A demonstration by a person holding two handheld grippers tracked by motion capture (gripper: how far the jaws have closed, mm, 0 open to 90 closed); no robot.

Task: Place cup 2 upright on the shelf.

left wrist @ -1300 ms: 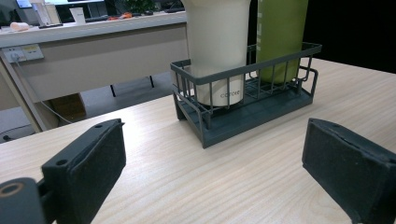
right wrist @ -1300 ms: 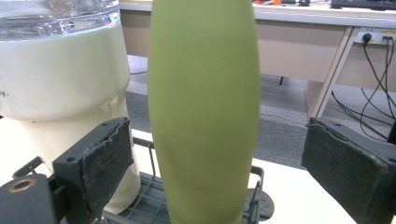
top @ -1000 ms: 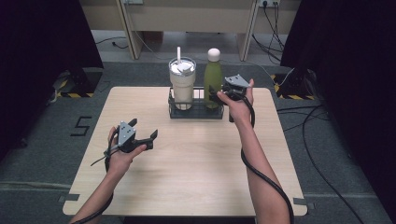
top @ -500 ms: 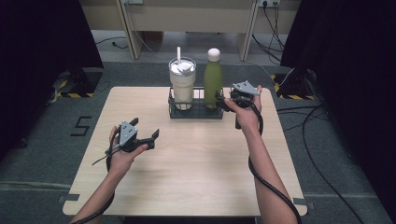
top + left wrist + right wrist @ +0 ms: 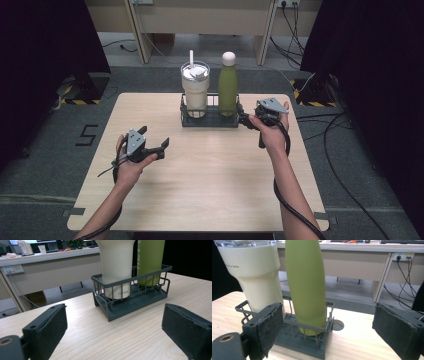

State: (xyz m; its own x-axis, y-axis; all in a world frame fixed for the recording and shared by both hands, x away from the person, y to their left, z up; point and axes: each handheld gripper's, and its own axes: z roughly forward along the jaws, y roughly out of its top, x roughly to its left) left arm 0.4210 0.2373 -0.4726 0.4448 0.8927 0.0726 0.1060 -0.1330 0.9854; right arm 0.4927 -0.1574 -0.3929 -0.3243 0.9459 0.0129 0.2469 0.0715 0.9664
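Note:
A dark wire basket point(image 5: 209, 120) stands at the far middle of the table. In it are a cream tumbler point(image 5: 195, 91) with a straw and a green bottle point(image 5: 228, 90), both upright. My right gripper point(image 5: 246, 120) hovers just right of the basket, pointing at it. It is open, its jaws have just been closing slightly, and nothing is between them. The right gripper view has the bottle point(image 5: 305, 282) and the tumbler point(image 5: 254, 277) ahead of the pads point(image 5: 270, 327). My left gripper point(image 5: 154, 138) is open over the left half of the table, facing the basket point(image 5: 132, 302).
The wooden table point(image 5: 210, 190) has bare surface in front of the basket. A cable hole point(image 5: 338, 325) lies beside the basket. Behind the table is a desk point(image 5: 362, 255) with cables on the floor. Black curtains hang on both sides.
My right gripper has drawn back from the green bottle, moving right and toward the person. The left gripper has stayed put.

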